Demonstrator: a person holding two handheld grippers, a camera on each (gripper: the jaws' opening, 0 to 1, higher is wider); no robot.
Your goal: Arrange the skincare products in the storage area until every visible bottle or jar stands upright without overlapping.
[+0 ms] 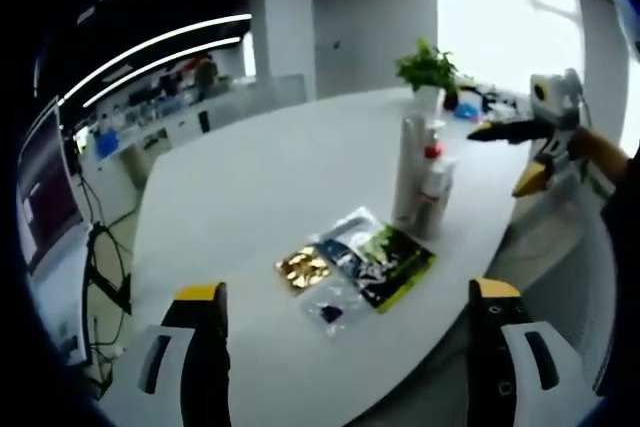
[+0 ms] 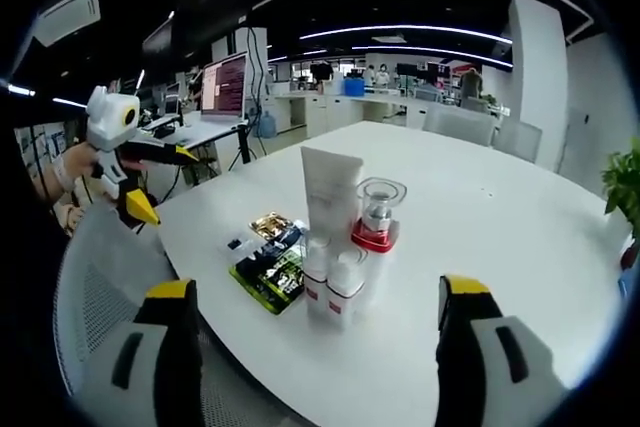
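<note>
No brand name or label text can be read on any item; the print is too small and blurred. In the left gripper view, the left gripper (image 1: 345, 312) has its two yellow-tipped jaws set wide apart with nothing between them, raised over the near edge of the white table (image 1: 260, 177). Just ahead of the jaws lie flat sachets (image 1: 355, 265): a gold one at the left, a clear one nearest the jaws, and dark and green ones to the right, overlapping one another. Right of and beyond the sachets stands the cluster of skincare products (image 1: 422, 179): a tall tube upright, with smaller white bottles and a red-collared bottle touching it. A potted plant (image 1: 428, 72) sits further back. At the right edge the right gripper (image 1: 515, 162) hangs beside the table, apart from the cluster, jaws spread and empty. In the right gripper view, the left gripper (image 2: 155, 182) appears at the far left, held in a hand, jaws apart and empty. The sachets (image 2: 268, 259) lie left of the products. The upright white tube (image 2: 331, 192), two small white bottles (image 2: 334, 285) and a clear-capped jar with a red collar (image 2: 378, 212) stand together, touching, ahead of and between the right gripper (image 2: 315, 322) jaws, which are wide open and touch nothing.
</note>
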